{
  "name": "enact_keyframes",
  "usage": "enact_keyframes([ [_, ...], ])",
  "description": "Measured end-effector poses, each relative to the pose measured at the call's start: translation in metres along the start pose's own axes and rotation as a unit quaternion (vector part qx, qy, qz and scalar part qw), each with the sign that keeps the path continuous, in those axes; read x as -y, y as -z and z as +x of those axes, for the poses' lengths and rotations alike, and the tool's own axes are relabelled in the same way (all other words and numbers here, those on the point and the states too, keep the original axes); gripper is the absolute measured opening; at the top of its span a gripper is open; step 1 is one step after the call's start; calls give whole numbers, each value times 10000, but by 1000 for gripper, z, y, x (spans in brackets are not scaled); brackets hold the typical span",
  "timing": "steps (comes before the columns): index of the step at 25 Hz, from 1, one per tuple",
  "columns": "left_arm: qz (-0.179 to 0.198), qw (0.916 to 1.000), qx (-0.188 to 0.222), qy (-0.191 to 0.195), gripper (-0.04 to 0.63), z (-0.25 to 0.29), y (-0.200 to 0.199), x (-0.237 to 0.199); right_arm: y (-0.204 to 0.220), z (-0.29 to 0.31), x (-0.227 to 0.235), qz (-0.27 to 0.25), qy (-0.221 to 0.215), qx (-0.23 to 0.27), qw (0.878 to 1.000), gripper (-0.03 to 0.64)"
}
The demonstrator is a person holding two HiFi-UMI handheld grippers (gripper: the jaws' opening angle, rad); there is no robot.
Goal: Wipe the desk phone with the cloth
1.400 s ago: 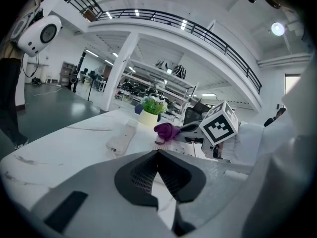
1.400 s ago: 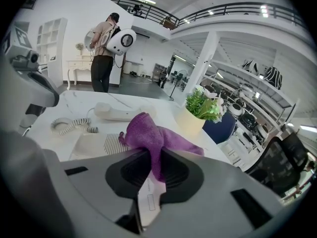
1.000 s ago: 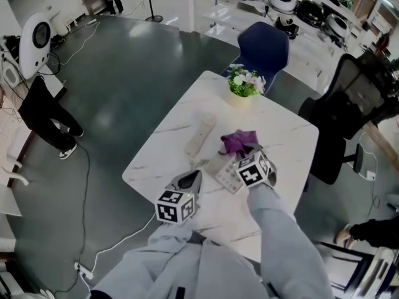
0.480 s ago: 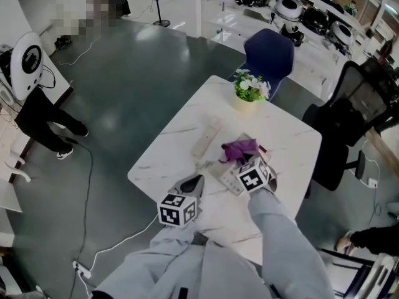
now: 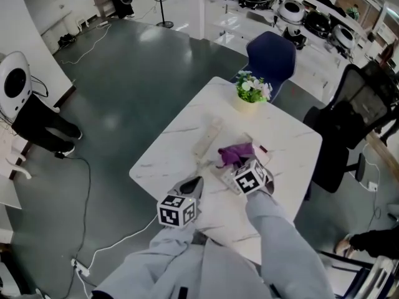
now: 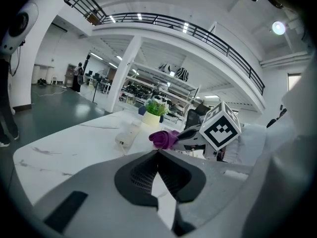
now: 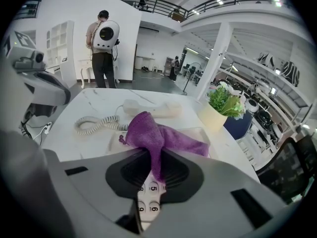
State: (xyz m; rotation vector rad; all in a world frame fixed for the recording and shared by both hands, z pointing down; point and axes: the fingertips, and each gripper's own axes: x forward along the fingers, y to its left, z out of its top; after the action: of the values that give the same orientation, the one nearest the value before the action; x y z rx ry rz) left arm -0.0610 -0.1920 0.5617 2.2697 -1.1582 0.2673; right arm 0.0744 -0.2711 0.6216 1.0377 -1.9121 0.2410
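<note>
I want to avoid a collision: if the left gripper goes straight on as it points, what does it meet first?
Probably the purple cloth held in the right gripper, above the desk phone; depth is unclear.

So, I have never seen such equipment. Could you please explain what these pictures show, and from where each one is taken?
There is no robot here. A person holds a hand tool with two jaws in each hand. One picture comes from a camera on the person's head, looking down; the other two come from cameras riding on each tool. On the white table lie a desk phone, its handset beside it, and a flower pot. The right gripper pinches a purple cloth over the phone's keys. The left gripper is shut and empty.
</note>
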Motion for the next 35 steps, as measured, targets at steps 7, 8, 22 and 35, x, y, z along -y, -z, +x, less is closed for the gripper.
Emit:
enact_keyframes([
  [7, -38, 10000, 45, -73, -2, -8, 3, -2, -1, 0, -16, -110, -112, -13, 9999, 40],
  [8, -43, 9999, 49, -85, -2, -9, 3, -2, -1, 0, -18, -118, -127, -14, 9998, 40],
  [22, -77, 9998, 60, -175, -2, -16, 6, -5, -2, -1, -39, -164, -334, -76, 9993, 40],
  [35, -96, 9997, 77, -203, -2, -19, 6, -5, 3, -2, -68, -99, -657, -97, 9977, 40],
])
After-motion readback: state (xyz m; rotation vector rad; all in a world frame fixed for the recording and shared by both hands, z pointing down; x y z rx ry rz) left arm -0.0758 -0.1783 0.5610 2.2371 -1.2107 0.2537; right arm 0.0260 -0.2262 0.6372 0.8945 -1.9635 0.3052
